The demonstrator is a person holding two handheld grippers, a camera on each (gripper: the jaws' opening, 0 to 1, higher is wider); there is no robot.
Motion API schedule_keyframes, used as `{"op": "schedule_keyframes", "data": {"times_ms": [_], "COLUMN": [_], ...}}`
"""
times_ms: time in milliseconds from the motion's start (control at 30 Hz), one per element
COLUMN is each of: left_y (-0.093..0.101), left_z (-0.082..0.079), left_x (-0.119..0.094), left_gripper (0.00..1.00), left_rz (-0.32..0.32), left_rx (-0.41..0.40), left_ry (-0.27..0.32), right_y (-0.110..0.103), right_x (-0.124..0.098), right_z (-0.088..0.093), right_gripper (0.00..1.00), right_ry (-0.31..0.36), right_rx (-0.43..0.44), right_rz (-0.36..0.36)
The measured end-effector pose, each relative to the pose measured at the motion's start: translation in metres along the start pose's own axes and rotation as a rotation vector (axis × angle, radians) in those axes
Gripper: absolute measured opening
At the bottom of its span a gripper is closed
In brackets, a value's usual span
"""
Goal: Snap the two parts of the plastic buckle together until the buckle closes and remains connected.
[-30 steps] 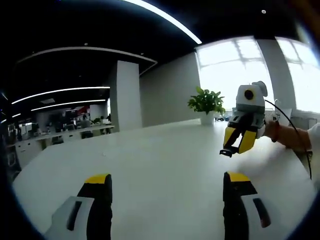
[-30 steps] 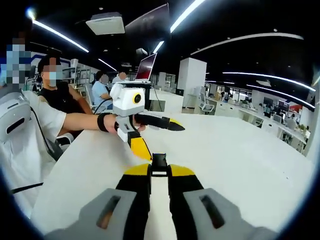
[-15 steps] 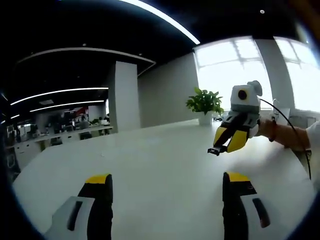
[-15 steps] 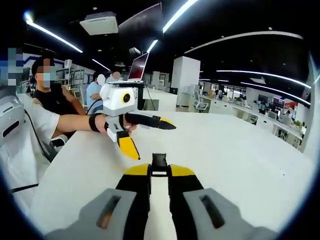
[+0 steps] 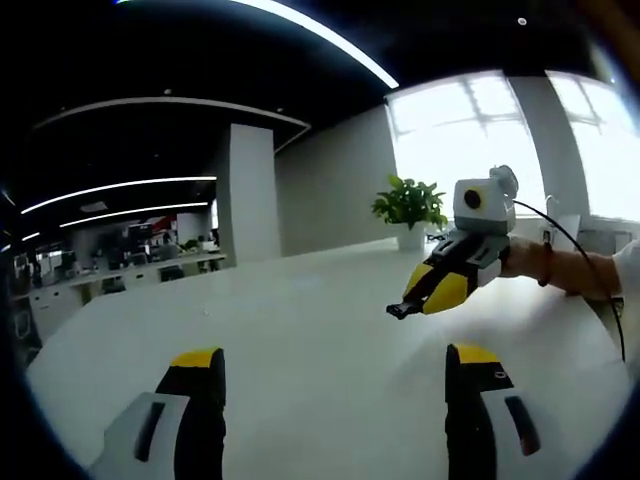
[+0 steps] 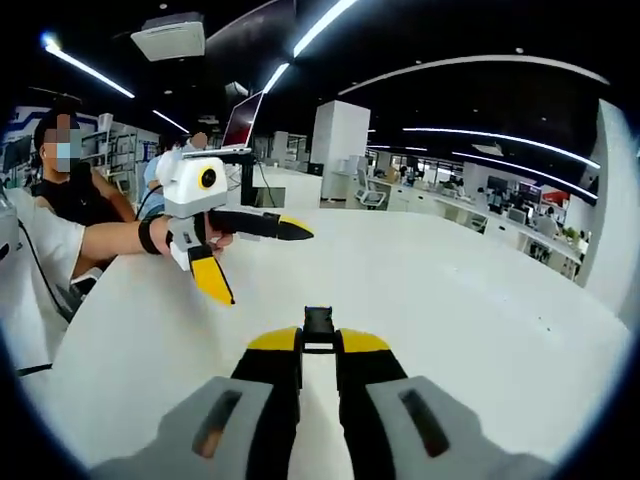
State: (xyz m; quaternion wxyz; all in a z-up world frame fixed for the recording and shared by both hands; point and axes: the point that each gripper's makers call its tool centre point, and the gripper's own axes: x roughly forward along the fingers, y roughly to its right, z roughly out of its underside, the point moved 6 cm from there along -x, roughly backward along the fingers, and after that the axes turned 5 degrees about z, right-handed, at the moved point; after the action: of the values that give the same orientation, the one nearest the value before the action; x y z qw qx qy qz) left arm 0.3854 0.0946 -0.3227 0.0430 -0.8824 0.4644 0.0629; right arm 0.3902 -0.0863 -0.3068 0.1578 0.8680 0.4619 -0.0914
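In the right gripper view, my right gripper (image 6: 318,342) is shut on a small black buckle part (image 6: 318,324) that sticks out past the yellow fingertips, above the white table (image 6: 470,300). The same gripper (image 5: 404,308) comes into the left gripper view from the right, held in the air with the black buckle part (image 5: 398,311) at its tip. My left gripper (image 5: 335,362) stands wide open with nothing between its fingers. Seen in the right gripper view, the left gripper (image 6: 266,265) is up and to the left, jaws spread apart.
A potted plant (image 5: 410,205) stands at the table's far edge by bright windows. A person (image 6: 60,205) sits at the left, sleeve and wrist behind the left gripper. A laptop (image 6: 240,125) and office desks lie beyond.
In the left gripper view the right gripper has swung leftward and tipped flatter, still holding the buckle part. The right gripper view has turned, shifting the open left gripper further left.
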Motion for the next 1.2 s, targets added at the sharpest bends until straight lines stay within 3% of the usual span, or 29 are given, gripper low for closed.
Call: {"op": "schedule_keyframes", "data": {"times_ms": [600,1200], "left_y": [-0.004,-0.004], "left_z": [-0.002,-0.003], "left_x": [0.000,-0.001], "left_gripper": [0.93,0.91], "left_rz": [-0.001,-0.006], "left_rx": [0.011,0.016], "left_ry": [-0.005,-0.007], "right_y": [0.018,0.027], "right_x": [0.013,0.024], "right_z": [0.000,-0.005], "right_gripper": [0.11,0.11], "right_ry": [-0.041,-0.047], "right_rx": [0.016,0.017], "right_rz": [0.082,0.103]}}
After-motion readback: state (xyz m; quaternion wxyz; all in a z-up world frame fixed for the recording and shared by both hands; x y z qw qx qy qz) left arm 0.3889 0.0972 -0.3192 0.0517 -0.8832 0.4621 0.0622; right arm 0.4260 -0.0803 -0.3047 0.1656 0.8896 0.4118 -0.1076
